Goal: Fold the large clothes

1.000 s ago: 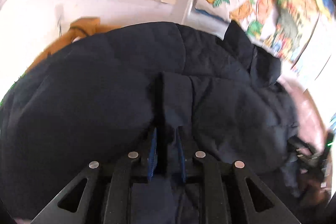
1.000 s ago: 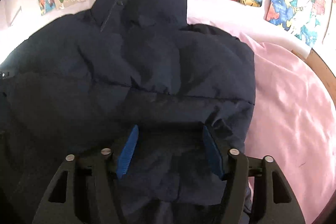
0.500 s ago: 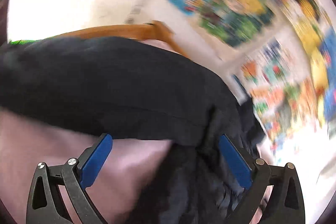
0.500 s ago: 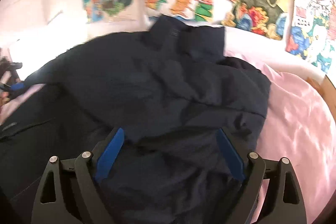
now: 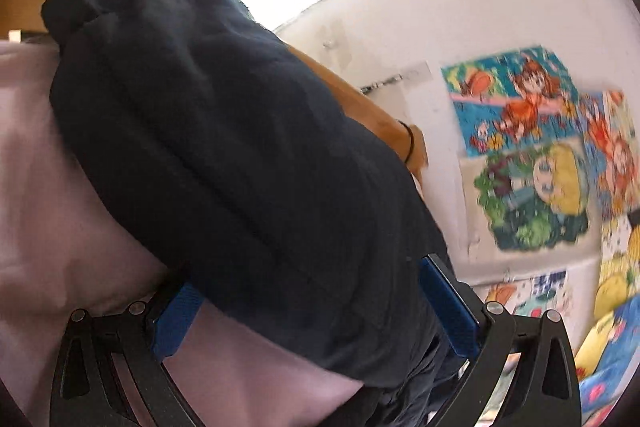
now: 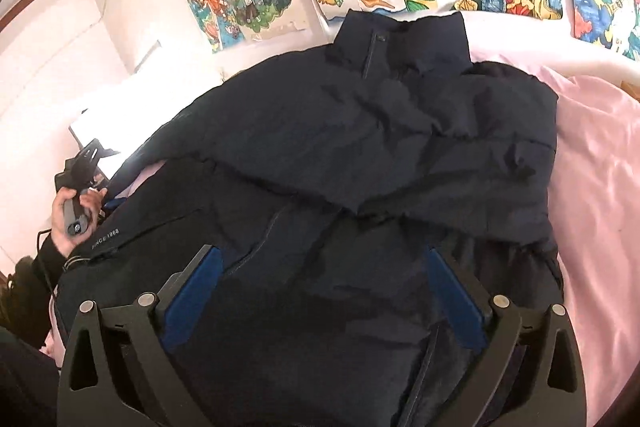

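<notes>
Left claw (image 5: 316, 311) released jacket (image 6: 360, 163), now spread over sleeve at 11 o'clock; right claw (image 6: 320, 295) spread wider. Pinch sleeve cuff firmly, fold inward flat.

My left wrist view is smeared by motion, so the colourful wall drawings (image 5: 532, 155) blur. The dark navy padded jacket (image 6: 360, 155) runs off my right view's bottom edge, hiding most of the pink bed sheet (image 6: 600, 187) and the jacket's lower hem.
</notes>
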Tool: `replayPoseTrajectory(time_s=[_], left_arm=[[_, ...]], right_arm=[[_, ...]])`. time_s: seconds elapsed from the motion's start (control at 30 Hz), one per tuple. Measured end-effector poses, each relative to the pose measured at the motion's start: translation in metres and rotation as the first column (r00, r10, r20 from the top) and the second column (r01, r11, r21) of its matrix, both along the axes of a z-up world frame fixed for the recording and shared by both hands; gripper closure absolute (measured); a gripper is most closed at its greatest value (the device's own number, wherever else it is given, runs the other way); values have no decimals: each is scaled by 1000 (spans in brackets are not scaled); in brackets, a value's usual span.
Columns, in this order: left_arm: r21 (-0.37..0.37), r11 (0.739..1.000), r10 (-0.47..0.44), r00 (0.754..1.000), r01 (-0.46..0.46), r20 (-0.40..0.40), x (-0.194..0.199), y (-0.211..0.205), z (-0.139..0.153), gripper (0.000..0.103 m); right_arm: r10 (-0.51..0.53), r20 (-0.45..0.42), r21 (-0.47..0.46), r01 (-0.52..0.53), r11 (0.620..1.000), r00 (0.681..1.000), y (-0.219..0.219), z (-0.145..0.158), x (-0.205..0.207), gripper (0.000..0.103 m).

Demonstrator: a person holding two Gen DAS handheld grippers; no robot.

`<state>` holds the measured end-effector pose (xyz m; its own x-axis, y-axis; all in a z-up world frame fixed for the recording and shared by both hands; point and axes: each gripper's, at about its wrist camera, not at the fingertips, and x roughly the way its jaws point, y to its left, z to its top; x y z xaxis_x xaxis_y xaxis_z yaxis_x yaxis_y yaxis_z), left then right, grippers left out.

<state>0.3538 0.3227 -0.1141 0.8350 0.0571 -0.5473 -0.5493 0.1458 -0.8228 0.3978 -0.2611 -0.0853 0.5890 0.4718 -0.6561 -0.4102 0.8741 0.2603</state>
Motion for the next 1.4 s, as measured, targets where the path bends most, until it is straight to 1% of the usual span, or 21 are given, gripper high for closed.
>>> replayPoseTrajectory(time_s=[0.07,0.13,0.2,0.27,0.37,0.43,0.57,0.67,0.7,0.77,0.87,0.93,1.0,1.03,1.07,1.13,1.2,1.27,1.3,1.37,1.4], left_arm=[[-5,1000,26,1000,-26,17,0,1,0,4],[4,999,48,999,-48,21,-5,4,0,21],[21,998,63,998,-63,13,-7,6,1,57],[41,996,76,997,-76,1,-9,10,2,75],[100,992,82,997,-82,2,-14,11,10,88],[197,978,74,997,-74,5,-14,5,26,91],[432,900,34,998,-54,54,-7,-13,77,94],[579,815,-41,994,-28,105,7,-31,122,95],[636,772,-89,989,-7,120,14,-42,141,95],[705,708,-168,976,19,142,23,-62,165,96],[826,560,-318,937,64,143,37,-109,203,96],[883,460,-399,911,99,106,44,-140,217,96],[936,319,-494,869,147,32,53,-181,230,96],[950,264,-529,849,168,-3,57,-196,232,96],[962,194,-572,819,192,-47,61,-217,233,96],[967,92,-630,766,239,-130,65,-249,230,96],[954,-23,-678,696,300,-235,71,-283,217,96],[934,-102,-702,641,342,-311,78,-309,204,96],[916,-142,-721,595,375,-355,80,-323,193,96],[880,-188,-740,526,437,-419,90,-341,175,96],[851,-216,-752,474,479,-458,95,-351,163,96]], right_arm=[[-6,-3,-3,6,1000,1000,0,0,0,3],[-9,-5,-4,9,1000,1000,1,-1,0,3],[-9,-3,-10,9,1000,1000,3,-1,-2,3],[-7,-4,-15,7,1000,1000,5,-1,-2,3],[-2,-10,-18,2,1000,1000,7,-3,-3,3],[-3,-10,-23,3,1000,1000,8,-3,-3,3],[-15,-5,-25,15,1000,1000,7,-1,-4,3],[-37,-2,-20,37,999,999,3,0,-4,3],[-44,-1,-18,44,999,999,2,0,-5,3],[-72,8,-5,72,997,997,-4,3,-6,3],[-117,19,16,117,993,993,-14,6,-7,3],[-158,30,30,157,987,987,-23,8,-9,3],[-195,38,42,194,980,980,-30,10,-10,3],[-218,41,50,216,975,975,-36,11,-10,3],[-239,43,59,237,970,970,-41,12,-10,3],[-278,45,75,274,959,960,-50,12,-12,3],[-320,47,90,315,945,946,-63,11,-14,3],[-355,46,100,349,932,934,-73,9,-15,3],[-373,44,105,367,924,927,-78,8,-16,3],[-405,41,109,399,911,914,-86,5,-16,3],[-422,39,109,416,903,906,-90,4,-15,3]])
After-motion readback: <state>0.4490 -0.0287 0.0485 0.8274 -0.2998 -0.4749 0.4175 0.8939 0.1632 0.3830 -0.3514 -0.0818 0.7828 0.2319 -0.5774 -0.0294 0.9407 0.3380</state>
